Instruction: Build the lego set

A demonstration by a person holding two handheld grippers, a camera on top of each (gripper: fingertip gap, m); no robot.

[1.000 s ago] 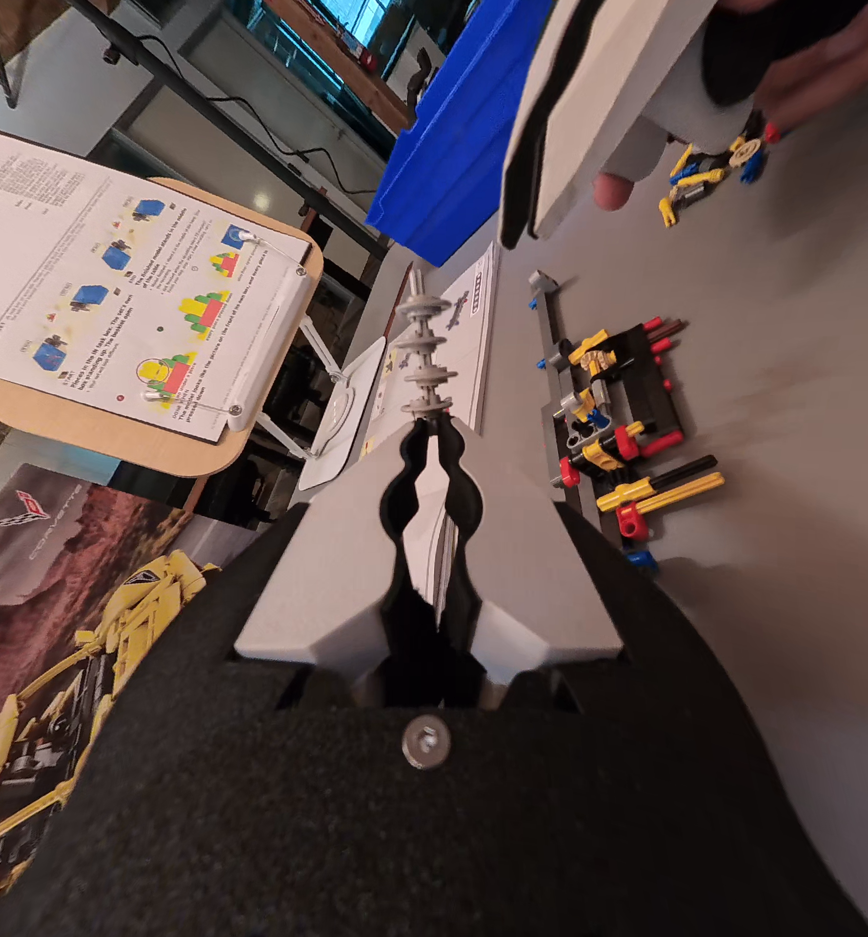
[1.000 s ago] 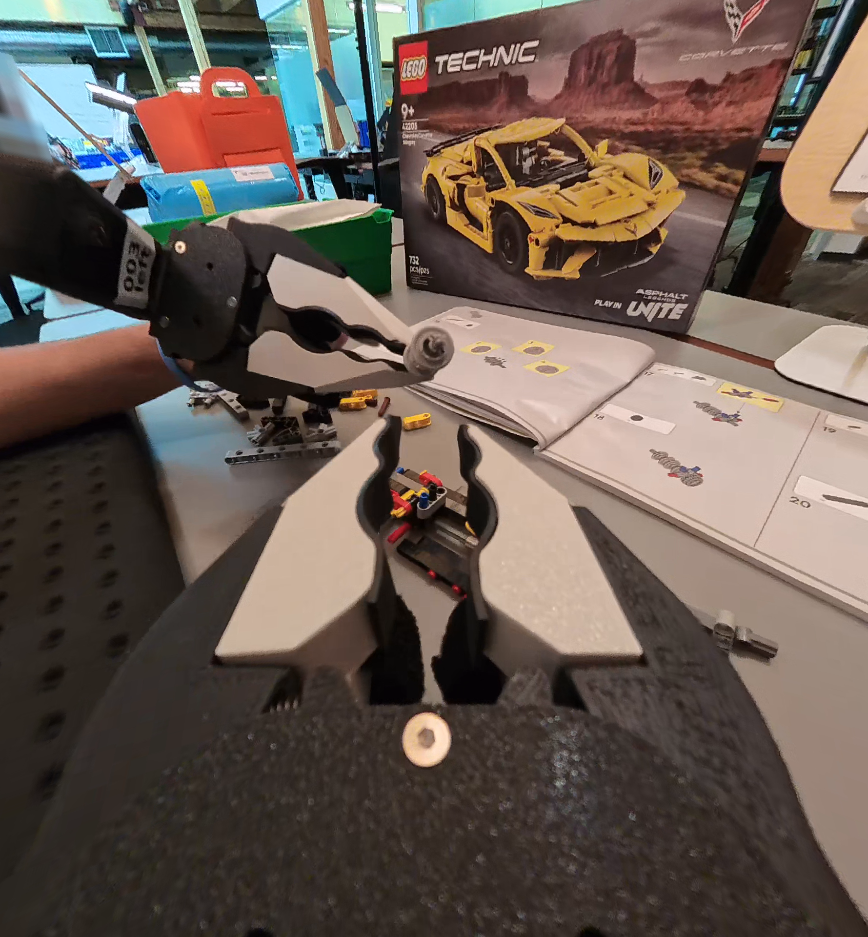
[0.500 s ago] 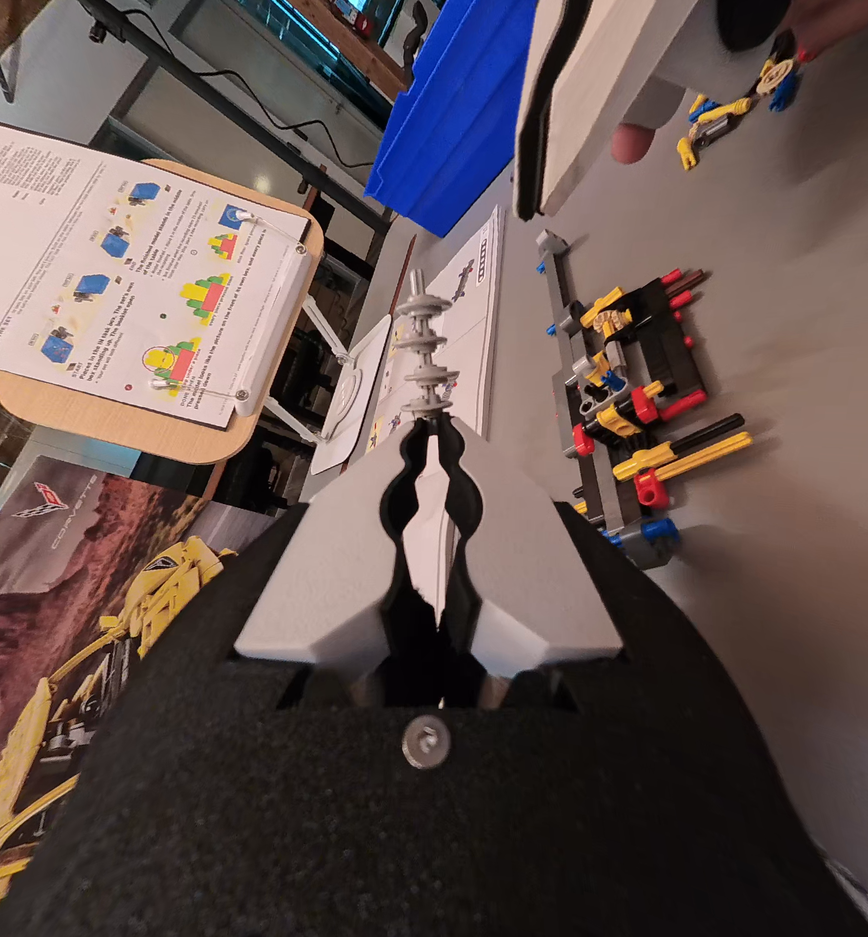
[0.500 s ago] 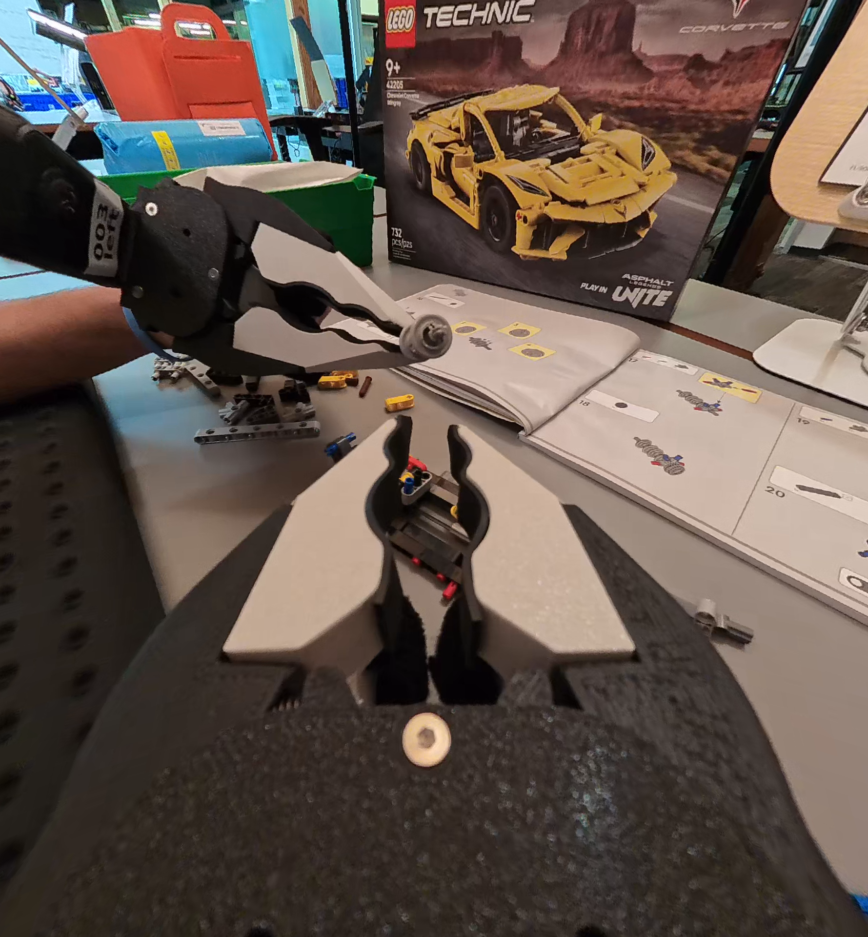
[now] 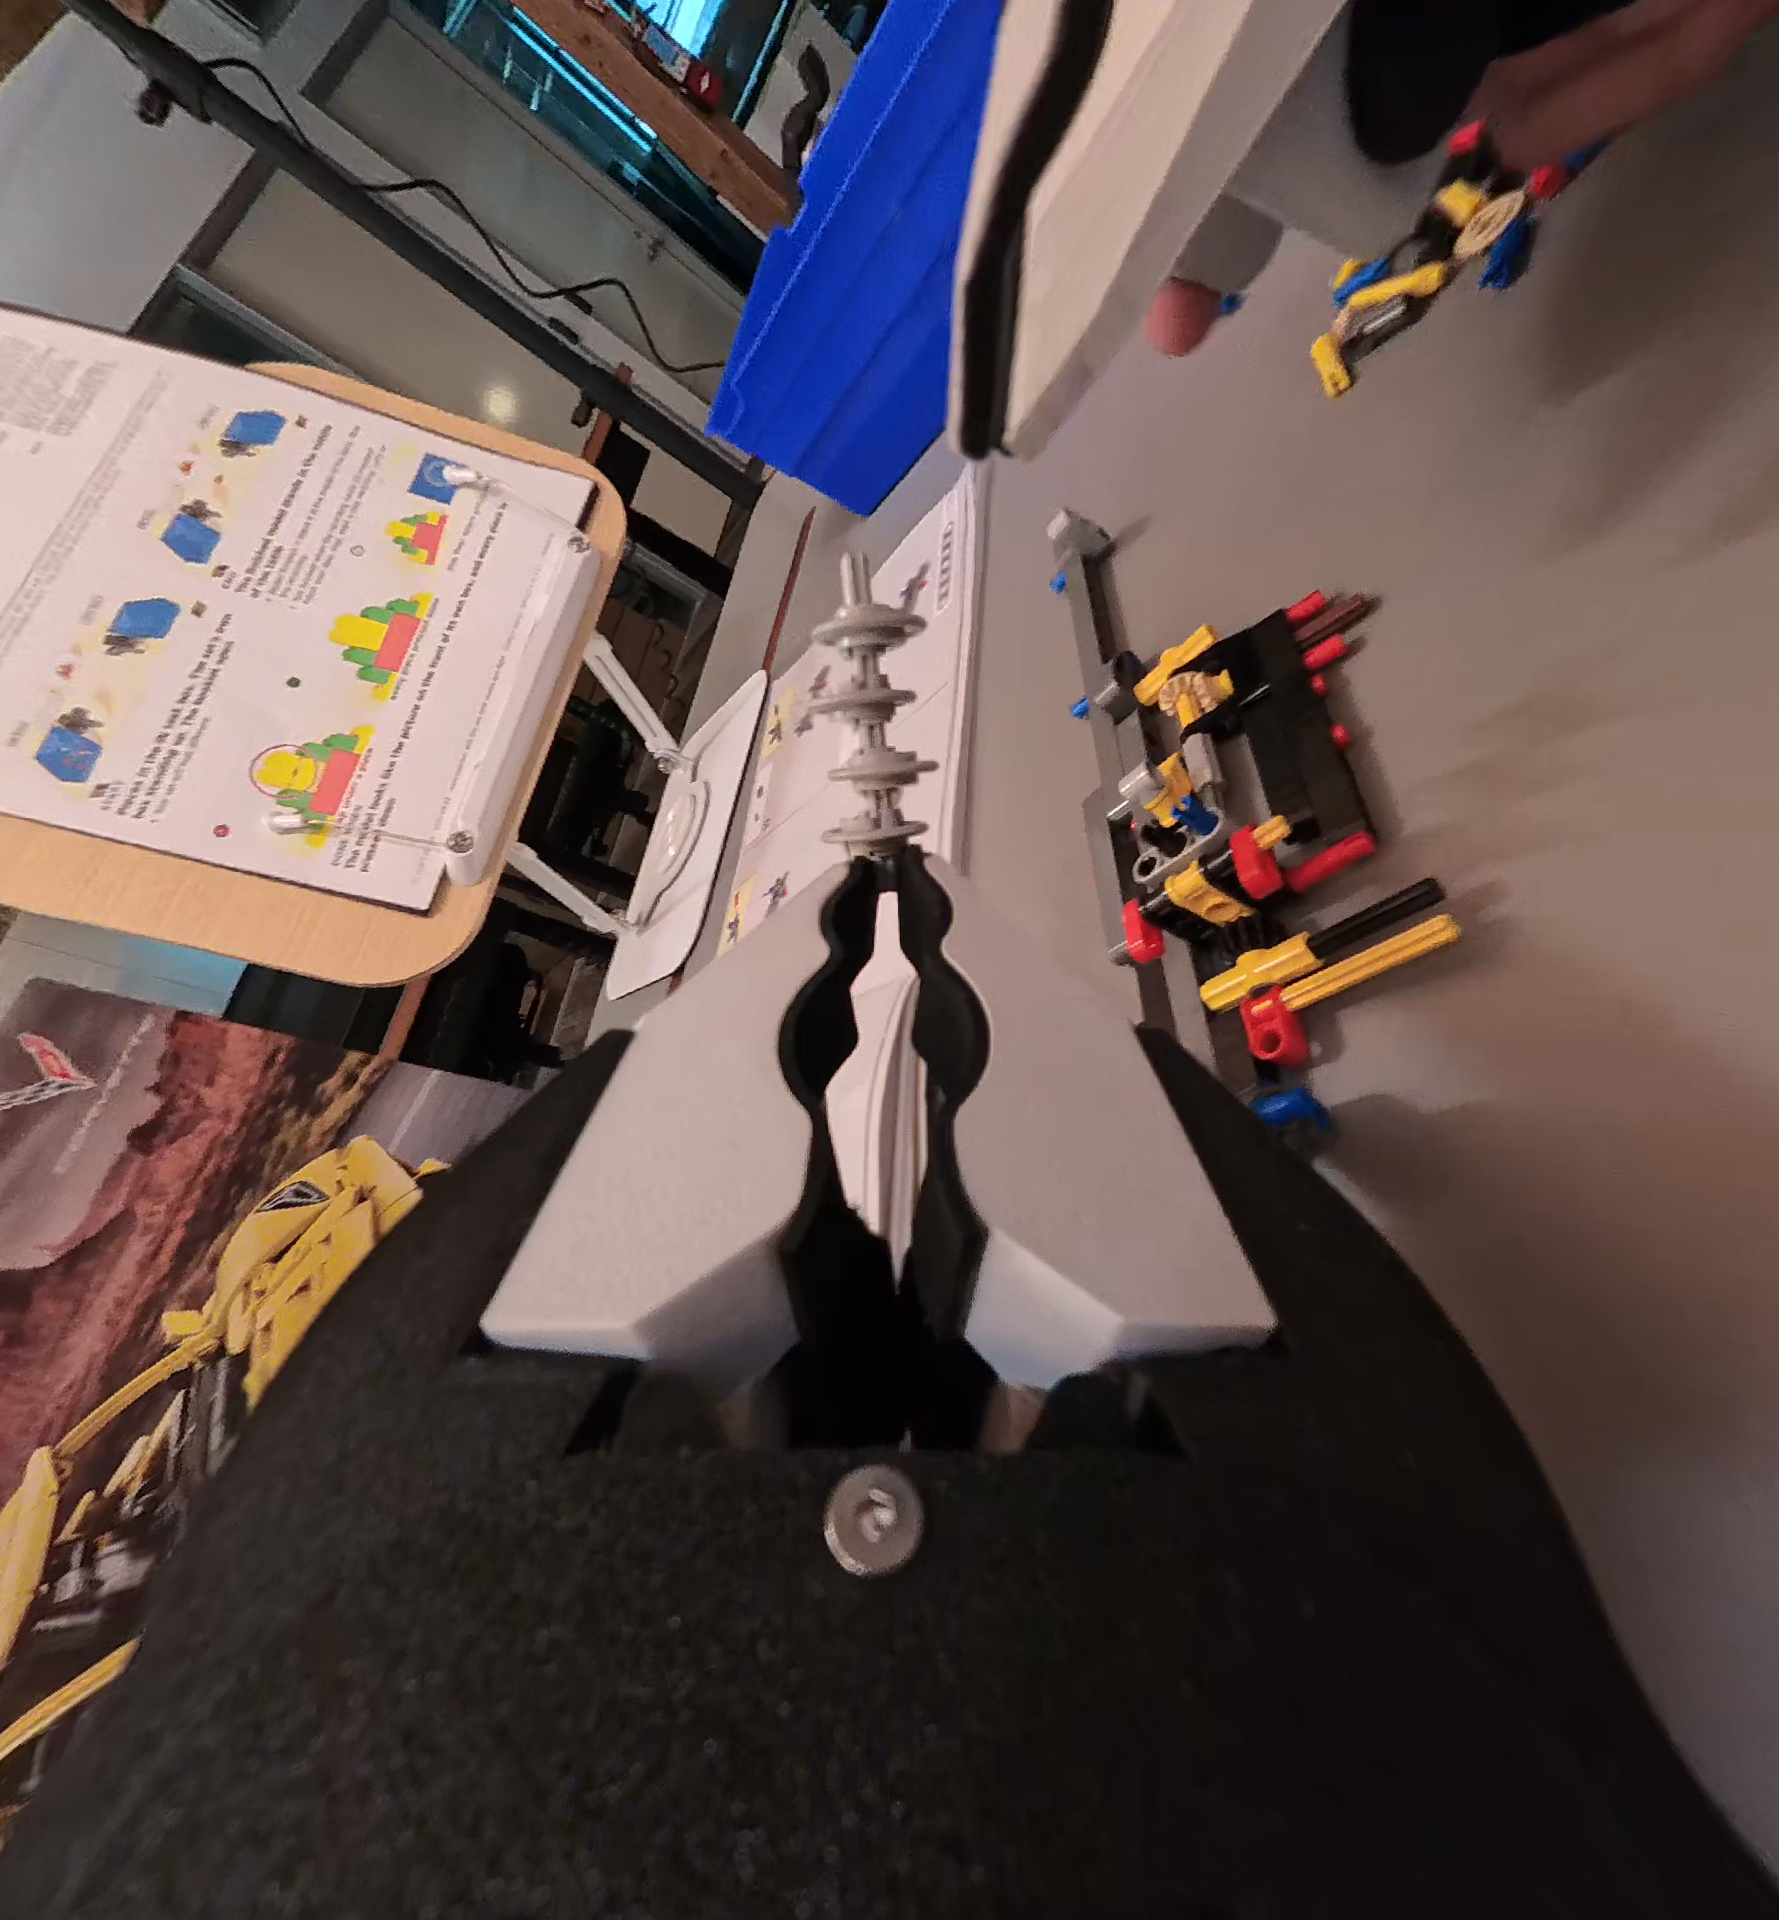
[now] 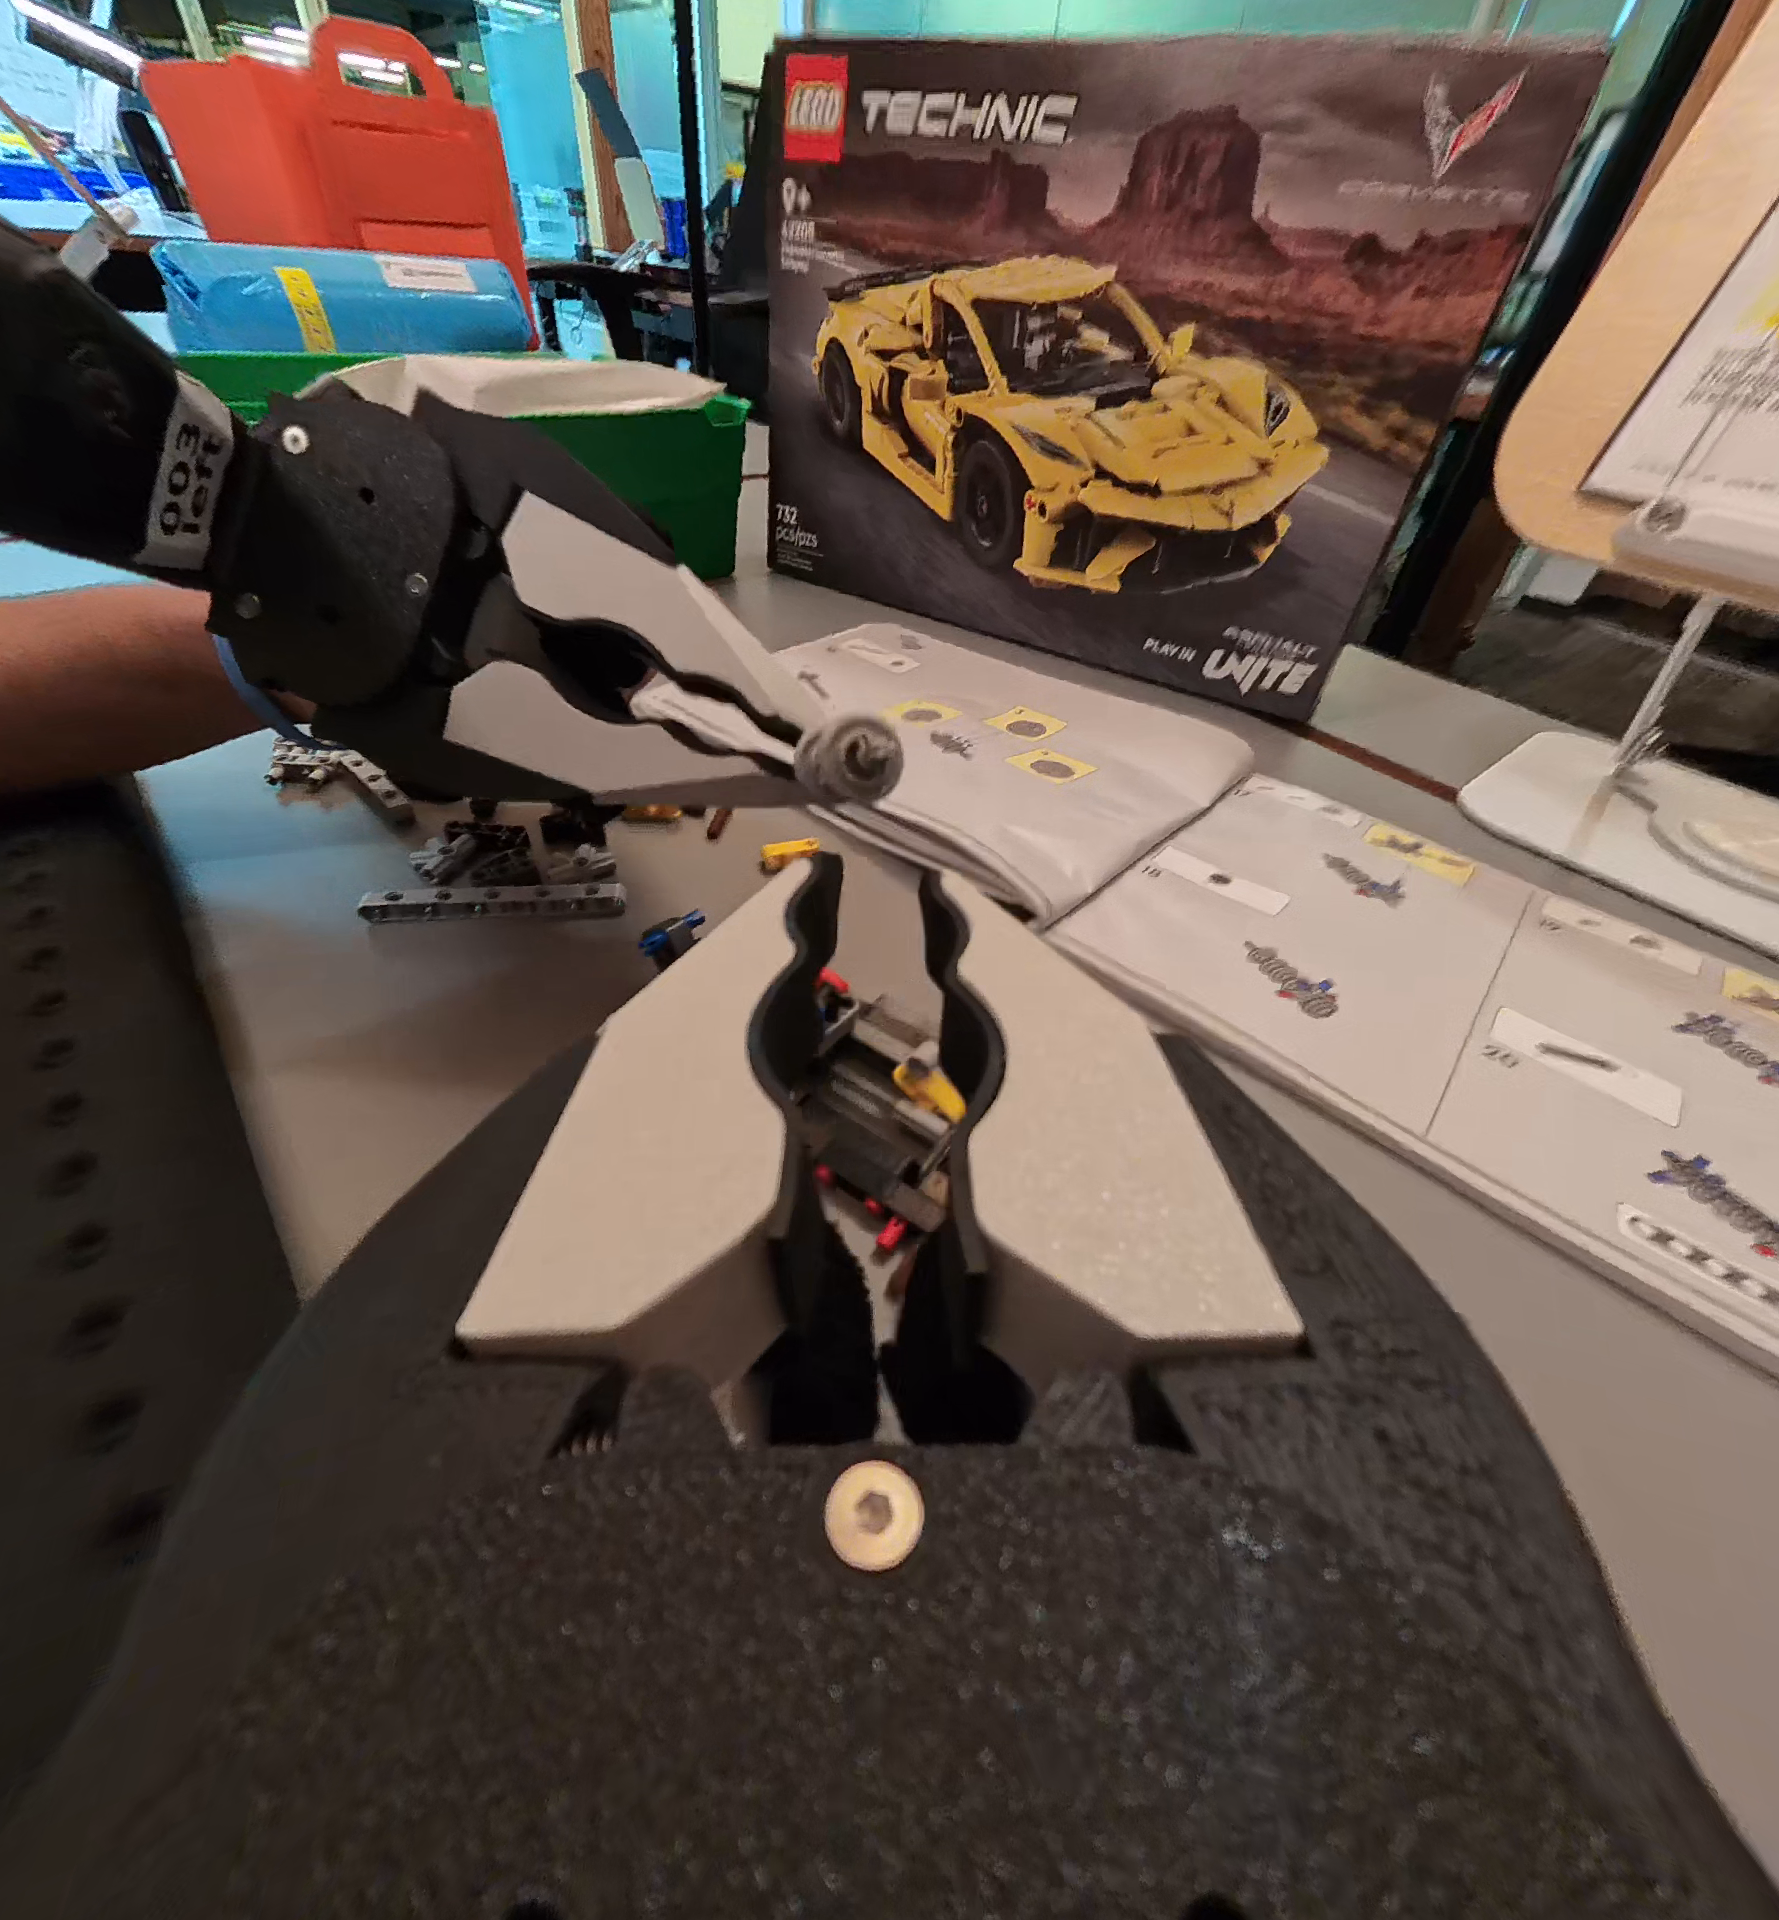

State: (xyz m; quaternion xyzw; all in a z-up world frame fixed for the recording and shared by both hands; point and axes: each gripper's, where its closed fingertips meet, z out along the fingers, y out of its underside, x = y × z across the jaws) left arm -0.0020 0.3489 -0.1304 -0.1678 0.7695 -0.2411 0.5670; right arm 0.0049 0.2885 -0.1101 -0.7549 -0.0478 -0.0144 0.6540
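My left gripper (image 5: 877, 868) is shut on a grey axle carrying several grey discs (image 5: 869, 717), held in the air and pointing away from it. In the right wrist view the left gripper (image 6: 802, 753) shows with the axle's end (image 6: 849, 756) just above my right gripper's tips. My right gripper (image 6: 872, 883) is open and empty, hovering over a black and grey lego assembly with yellow and red parts (image 6: 869, 1101) on the grey table. That assembly also shows in the left wrist view (image 5: 1280, 748). The right gripper's finger (image 5: 1072, 208) shows at the top.
An open instruction booklet (image 6: 1384, 935) lies to the right, the set's box (image 6: 1124, 364) behind it. Loose grey beams and pins (image 6: 490, 883) lie at left near a green bin (image 6: 636, 457). A small yellow-blue subassembly (image 5: 1436, 249), a blue bin (image 5: 843, 312) and a document stand (image 5: 241, 675) are nearby.
My right gripper has moved forward over the assembly, which now sits lower between its fingers. The left gripper, still holding the axle, is now closer to the right gripper's tips.
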